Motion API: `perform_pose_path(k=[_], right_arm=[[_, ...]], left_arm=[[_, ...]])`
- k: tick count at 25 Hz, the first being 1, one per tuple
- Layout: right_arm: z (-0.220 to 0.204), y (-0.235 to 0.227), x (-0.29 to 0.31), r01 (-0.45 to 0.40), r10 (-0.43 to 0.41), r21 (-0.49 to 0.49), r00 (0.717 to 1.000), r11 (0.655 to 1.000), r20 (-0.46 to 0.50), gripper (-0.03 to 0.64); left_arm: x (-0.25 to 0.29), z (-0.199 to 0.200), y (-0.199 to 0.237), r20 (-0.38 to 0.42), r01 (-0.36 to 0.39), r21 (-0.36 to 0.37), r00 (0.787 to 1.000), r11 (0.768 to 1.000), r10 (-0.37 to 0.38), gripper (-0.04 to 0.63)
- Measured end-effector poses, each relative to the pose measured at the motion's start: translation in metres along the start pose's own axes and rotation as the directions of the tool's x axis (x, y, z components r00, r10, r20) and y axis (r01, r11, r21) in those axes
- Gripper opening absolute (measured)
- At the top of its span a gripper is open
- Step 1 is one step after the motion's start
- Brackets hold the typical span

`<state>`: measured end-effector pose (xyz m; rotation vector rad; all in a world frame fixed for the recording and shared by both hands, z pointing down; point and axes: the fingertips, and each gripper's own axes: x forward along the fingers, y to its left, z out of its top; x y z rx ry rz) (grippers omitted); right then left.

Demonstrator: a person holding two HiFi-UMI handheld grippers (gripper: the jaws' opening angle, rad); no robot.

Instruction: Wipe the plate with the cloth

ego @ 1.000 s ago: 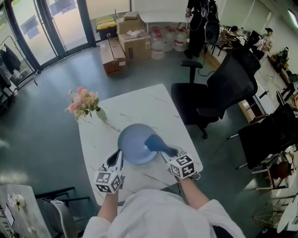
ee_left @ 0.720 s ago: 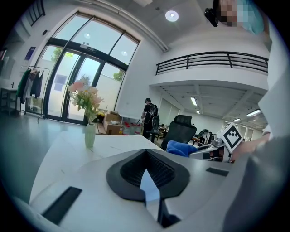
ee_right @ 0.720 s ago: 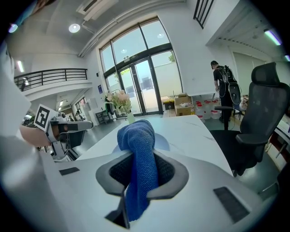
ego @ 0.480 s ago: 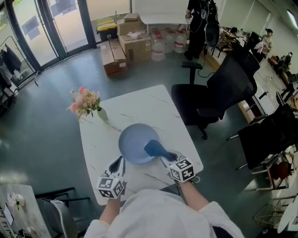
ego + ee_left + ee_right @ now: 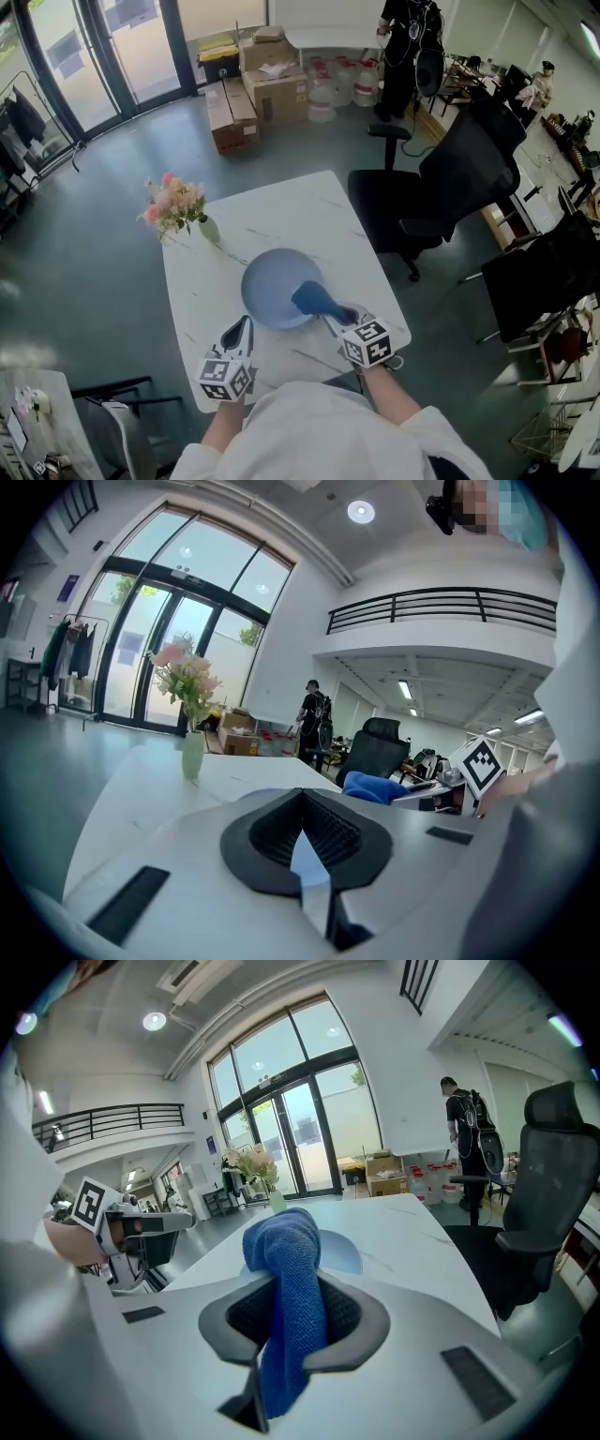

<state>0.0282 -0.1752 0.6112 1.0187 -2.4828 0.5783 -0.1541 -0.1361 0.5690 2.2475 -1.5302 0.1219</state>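
Cloth (image 5: 309, 298) stays out of nothing: we pinch it in our right gripper (image 5: 336, 317), its bunched end on the plate's (image 5: 267, 279) right side. Our left gripper (image 5: 242, 326), jaws pressed together, sits at the plate's near-left rim.

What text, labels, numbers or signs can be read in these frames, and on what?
No readable text in any view.
Marker cubes on the left tool and right tool: black-and-white square patterns, no letters or digits.
Cardboard boxes: any print too small to read.
Blue cloth, plate: plain, no label visible.
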Motion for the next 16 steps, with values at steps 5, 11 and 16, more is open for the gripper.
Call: perform_pose_path(k=[5, 11, 16], right_arm=[[0.0008, -0.0016, -0.0008, 0.003, -0.003, -0.008, 1.0, 1.0, 0.0, 0.091], [0.0011, -0.0019, -0.0007, 0.004, -0.004, -0.008, 1.0, 1.0, -0.002, 0.091], [0.0006, -0.004, -0.0022, 0.006, -0.006, -0.01, 1.0, 1.0, -0.002, 0.091]], left_arm=[[0.0011, 0.0, 0.002, 0.002, -0.008, -0.008, 1.0, 1.0, 0.008, 0.032], [0.0007, -0.0005, 0.003, 0.003, -0.01, -0.015, 1.0, 1.0, 0.01, 0.032], [0.0032, 0.0001, -0.0015, 0.009, 0.003, -0.014, 1.0, 1.0, -0.003, 0.032]])
